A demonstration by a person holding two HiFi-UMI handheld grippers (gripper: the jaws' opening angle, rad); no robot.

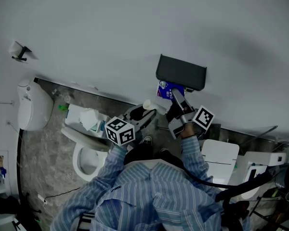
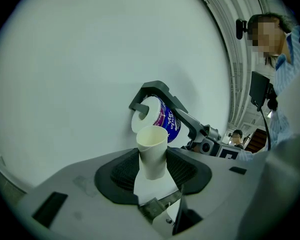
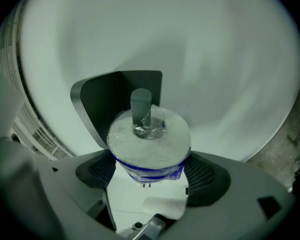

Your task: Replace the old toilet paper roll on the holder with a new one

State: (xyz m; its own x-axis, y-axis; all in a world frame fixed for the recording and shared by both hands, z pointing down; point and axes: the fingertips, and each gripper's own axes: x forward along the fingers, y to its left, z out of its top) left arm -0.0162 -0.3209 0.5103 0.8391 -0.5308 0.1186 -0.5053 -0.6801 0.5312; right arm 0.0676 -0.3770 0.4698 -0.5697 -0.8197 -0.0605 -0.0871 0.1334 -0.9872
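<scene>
The new toilet roll (image 3: 149, 144), white in a clear and blue wrapper, sits between the pads of my right gripper (image 3: 149, 166), which is shut on it. The grey peg (image 3: 141, 106) of the dark wall holder (image 1: 180, 72) pokes through the roll's middle. In the head view the roll (image 1: 167, 90) hangs just under the holder, with the right gripper (image 1: 174, 97) reaching up to it. My left gripper (image 2: 153, 165) is shut on the bare cardboard tube (image 2: 153, 151), held upright left of and below the holder (image 2: 152, 91). In the left gripper view the roll (image 2: 160, 116) shows behind the tube.
A toilet (image 1: 84, 155) stands at the lower left, with tissue on its tank lid (image 1: 86, 118). A white unit (image 1: 33, 105) is fixed to the wall at far left, with a small hook (image 1: 19, 52) above it. White bins (image 1: 220, 157) stand at the right.
</scene>
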